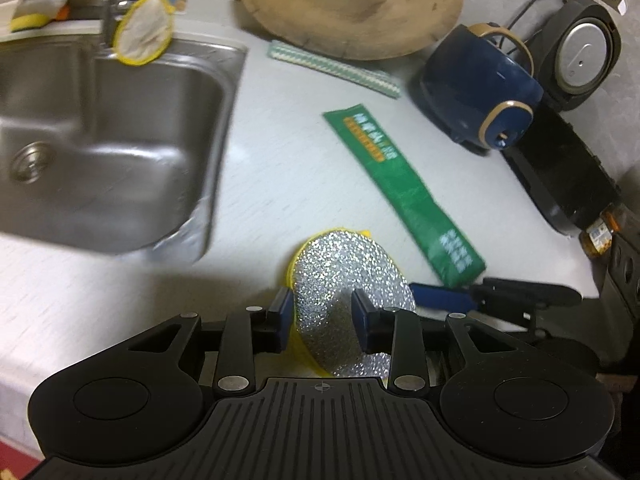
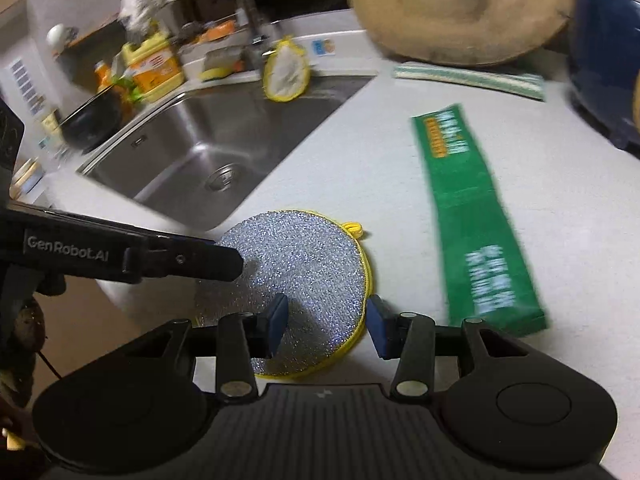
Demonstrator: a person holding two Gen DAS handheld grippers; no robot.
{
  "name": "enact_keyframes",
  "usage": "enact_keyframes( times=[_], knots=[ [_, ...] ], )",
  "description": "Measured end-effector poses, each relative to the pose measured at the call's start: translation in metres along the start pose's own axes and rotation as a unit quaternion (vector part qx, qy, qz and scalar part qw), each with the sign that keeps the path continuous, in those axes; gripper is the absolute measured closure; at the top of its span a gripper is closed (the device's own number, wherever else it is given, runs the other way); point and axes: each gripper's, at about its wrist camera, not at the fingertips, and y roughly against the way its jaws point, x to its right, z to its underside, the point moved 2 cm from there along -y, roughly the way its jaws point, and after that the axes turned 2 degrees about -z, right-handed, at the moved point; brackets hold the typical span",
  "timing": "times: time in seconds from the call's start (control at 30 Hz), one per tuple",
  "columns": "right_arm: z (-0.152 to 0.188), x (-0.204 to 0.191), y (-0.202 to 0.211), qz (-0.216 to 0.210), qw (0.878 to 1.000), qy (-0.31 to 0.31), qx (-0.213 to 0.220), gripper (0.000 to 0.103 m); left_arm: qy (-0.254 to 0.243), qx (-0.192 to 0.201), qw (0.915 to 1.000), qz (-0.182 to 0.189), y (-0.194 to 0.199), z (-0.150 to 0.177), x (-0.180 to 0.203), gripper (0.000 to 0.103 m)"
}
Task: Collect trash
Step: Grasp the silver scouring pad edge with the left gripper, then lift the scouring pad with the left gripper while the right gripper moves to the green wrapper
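On the white tabletop (image 2: 312,168) beside the bare steel sink (image 1: 120,128), a green wrapper (image 1: 404,188) is lying flat near a silver scouring pad (image 2: 304,280). Both the left gripper (image 1: 320,316) and right gripper (image 2: 328,324) are hovering over the pad, jaws parted and holding nothing.

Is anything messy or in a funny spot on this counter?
Yes. A long green wrapper lies loose and slanted on the counter, looking like trash. A round silver scrubber lies flat near the sink, while a similar one hangs at the faucet.
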Motion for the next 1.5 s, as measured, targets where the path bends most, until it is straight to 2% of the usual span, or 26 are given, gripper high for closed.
enact_keyframes(
  times=[0.1,0.2,0.37,0.53,0.7,0.83,0.93,1.07,1.17,1.2,1.3,1.5],
  knots=[
    [0.002,-0.022,-0.003,-0.016,1.000,0.022,-0.008,0.059,0.001,0.006,0.9998,-0.019,0.017,0.014,-0.013,0.069],
    [0.004,-0.043,-0.008,-0.028,0.999,0.042,-0.012,0.059,0.027,0.010,0.9990,-0.034,0.029,0.030,-0.032,0.069],
    [0.001,-0.061,-0.015,-0.029,0.998,0.061,-0.011,0.059,0.090,0.021,0.9953,-0.028,0.040,0.045,-0.063,0.071],
    [-0.002,-0.069,-0.017,-0.053,0.996,0.073,-0.024,0.059,0.118,0.026,0.9926,-0.017,0.046,0.049,-0.071,0.071],
    [-0.004,-0.075,-0.019,-0.049,0.994,0.094,-0.028,0.059,0.143,0.025,0.9892,-0.017,0.061,0.064,-0.080,0.072],
    [-0.005,-0.073,-0.020,-0.055,0.994,0.090,-0.031,0.059,0.188,0.010,0.9821,0.010,0.055,0.074,-0.092,0.072],
    [-0.005,-0.075,-0.019,-0.056,0.993,0.095,-0.033,0.059,0.219,0.019,0.9751,0.030,0.054,0.077,-0.100,0.071],
    [-0.005,-0.074,-0.019,-0.069,0.993,0.089,-0.035,0.059,0.235,0.029,0.9704,0.048,0.051,0.081,-0.106,0.071],
    [-0.004,-0.074,-0.017,-0.074,0.992,0.092,-0.035,0.059,0.257,0.037,0.9622,0.082,0.052,0.084,-0.108,0.072],
    [-0.003,-0.074,-0.016,-0.080,0.992,0.092,-0.036,0.059,0.255,0.042,0.9621,0.088,0.053,0.082,-0.105,0.071],
    [-0.001,-0.076,-0.015,-0.078,0.991,0.102,-0.034,0.059,0.223,0.050,0.9702,0.080,0.055,0.071,-0.092,0.070],
    [0.000,-0.063,-0.010,-0.077,0.993,0.080,-0.027,0.059,0.179,0.066,0.9782,0.082,0.050,0.041,-0.075,0.071]
  ],
)
